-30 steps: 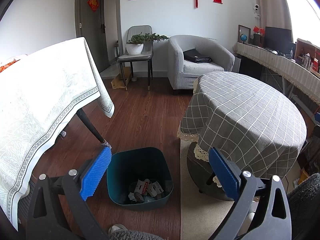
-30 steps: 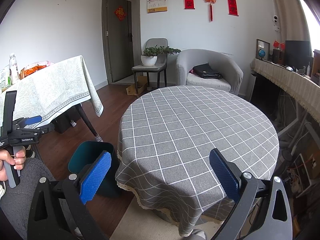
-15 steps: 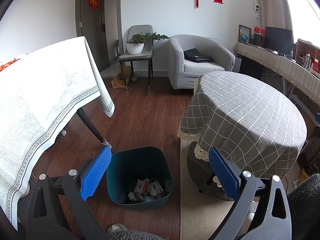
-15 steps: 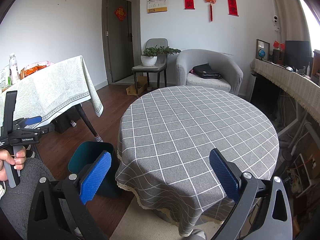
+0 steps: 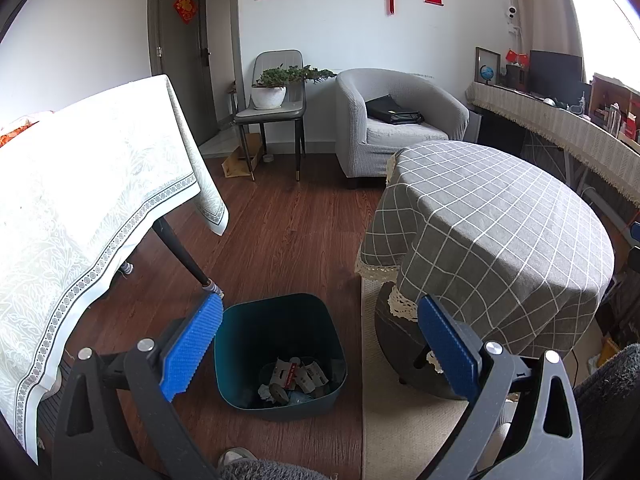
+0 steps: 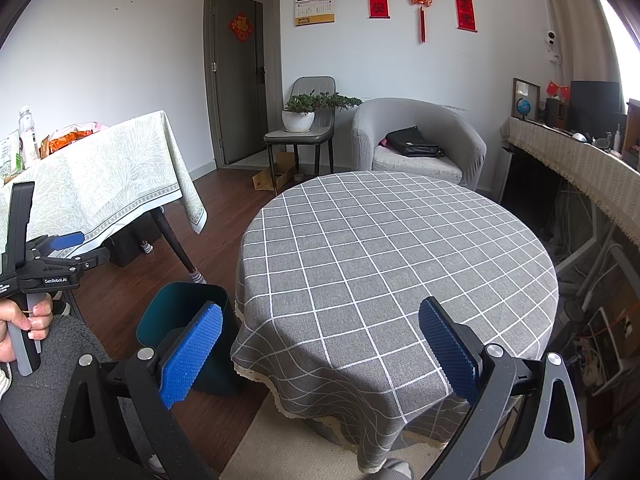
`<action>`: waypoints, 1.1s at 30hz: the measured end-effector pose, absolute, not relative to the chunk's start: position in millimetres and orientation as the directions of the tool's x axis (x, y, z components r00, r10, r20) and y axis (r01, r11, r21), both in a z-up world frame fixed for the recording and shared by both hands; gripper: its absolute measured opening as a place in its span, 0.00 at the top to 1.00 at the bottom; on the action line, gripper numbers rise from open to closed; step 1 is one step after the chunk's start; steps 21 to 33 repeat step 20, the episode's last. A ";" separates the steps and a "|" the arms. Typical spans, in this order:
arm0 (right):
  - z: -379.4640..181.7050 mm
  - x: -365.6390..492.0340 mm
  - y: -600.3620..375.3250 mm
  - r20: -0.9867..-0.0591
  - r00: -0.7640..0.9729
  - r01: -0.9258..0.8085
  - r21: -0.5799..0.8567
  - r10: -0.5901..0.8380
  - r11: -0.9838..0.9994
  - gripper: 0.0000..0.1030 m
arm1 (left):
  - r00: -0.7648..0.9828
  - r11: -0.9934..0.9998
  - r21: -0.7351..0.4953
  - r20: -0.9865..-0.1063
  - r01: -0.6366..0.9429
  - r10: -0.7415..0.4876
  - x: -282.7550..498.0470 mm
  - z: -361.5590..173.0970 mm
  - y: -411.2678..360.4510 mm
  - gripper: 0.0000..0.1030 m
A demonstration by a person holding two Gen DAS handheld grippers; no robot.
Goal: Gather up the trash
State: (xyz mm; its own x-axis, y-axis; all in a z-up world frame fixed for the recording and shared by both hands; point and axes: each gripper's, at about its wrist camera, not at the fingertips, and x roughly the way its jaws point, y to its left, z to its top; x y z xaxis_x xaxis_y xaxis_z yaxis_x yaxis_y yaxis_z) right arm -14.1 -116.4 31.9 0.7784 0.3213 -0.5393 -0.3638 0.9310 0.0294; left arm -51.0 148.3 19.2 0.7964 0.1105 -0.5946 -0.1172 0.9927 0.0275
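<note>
A dark teal trash bin [image 5: 280, 350] stands on the wood floor beside the round table; crumpled wrappers and paper trash [image 5: 294, 378] lie in its bottom. My left gripper [image 5: 320, 350] is open and empty, held above the bin. My right gripper [image 6: 320, 354] is open and empty, held over the near edge of the round table with the grey checked cloth [image 6: 384, 256]. The bin also shows in the right wrist view [image 6: 180, 316] at the table's left side. The left gripper is seen there too [image 6: 44, 256], held in a hand.
A table with a pale green patterned cloth [image 5: 80, 208] stands at left, with a bottle [image 6: 27, 136] and snack bags on it. A grey armchair [image 5: 392, 124] with a black bag, a chair with a potted plant [image 5: 276, 92], and a long side counter [image 5: 560, 128] stand behind. A beige rug [image 5: 400, 420] lies under the round table.
</note>
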 end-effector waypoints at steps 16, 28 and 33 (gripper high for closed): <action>32.0 -14.2 -116.1 -0.538 0.779 -0.363 0.029 0.321 0.931 0.03 | 0.796 0.994 0.025 -0.596 -0.111 0.104 -51.1 18.1 146.4 0.03; 32.1 -14.2 -116.3 -0.539 0.779 -0.364 0.029 0.321 0.931 0.03 | 0.795 0.993 0.027 -0.598 -0.112 0.106 -50.8 18.3 146.6 0.03; 32.1 -14.2 -116.3 -0.539 0.779 -0.364 0.029 0.321 0.931 0.03 | 0.795 0.993 0.027 -0.598 -0.112 0.106 -50.8 18.3 146.6 0.03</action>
